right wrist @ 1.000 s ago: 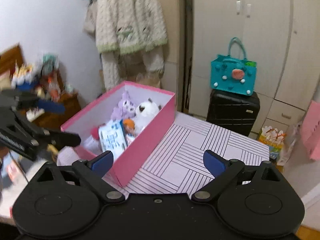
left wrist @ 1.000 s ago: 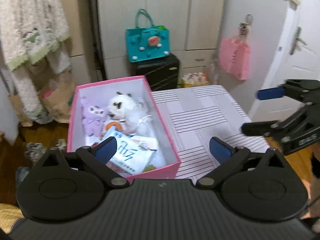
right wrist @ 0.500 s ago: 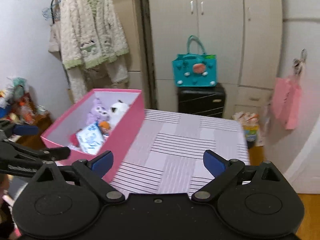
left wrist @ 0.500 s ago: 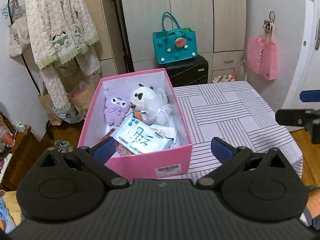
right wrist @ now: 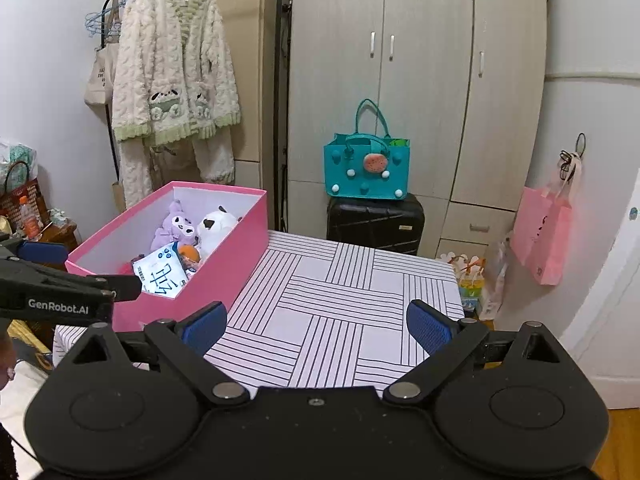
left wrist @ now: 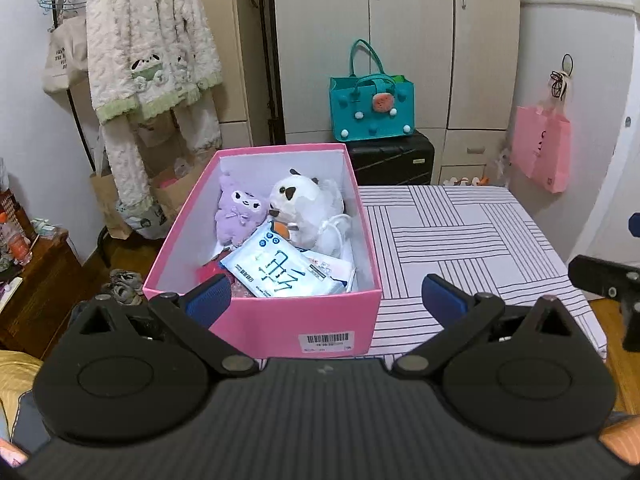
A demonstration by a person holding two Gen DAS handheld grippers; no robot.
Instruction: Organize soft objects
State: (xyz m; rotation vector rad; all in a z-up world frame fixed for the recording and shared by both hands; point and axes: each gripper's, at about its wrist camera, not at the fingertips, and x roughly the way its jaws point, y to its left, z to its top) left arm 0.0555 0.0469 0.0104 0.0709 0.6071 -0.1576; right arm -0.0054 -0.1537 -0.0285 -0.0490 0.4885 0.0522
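Observation:
A pink box (left wrist: 280,326) (right wrist: 224,264) stands on the left part of a striped table (left wrist: 460,232) (right wrist: 332,304). Inside lie a purple plush (left wrist: 240,212) (right wrist: 176,226), a white plush (left wrist: 304,200) (right wrist: 218,226), a blue-and-white tissue pack (left wrist: 280,268) (right wrist: 162,276) and a small orange item (left wrist: 280,230). My left gripper (left wrist: 326,296) is open and empty, held just before the box's near wall. My right gripper (right wrist: 316,324) is open and empty above the table's near edge, to the right of the box.
A teal felt bag (left wrist: 372,108) sits on a black suitcase (left wrist: 392,160) behind the table, before a wardrobe. A pink bag (left wrist: 544,152) hangs at the right. A fluffy robe (left wrist: 148,60) hangs at the left, above paper bags. A wooden stand (left wrist: 36,280) is at the far left.
Both grippers have pulled back and swung to face the box and table squarely; the box looks farther away. Both stay open and empty. The box contents have not moved.

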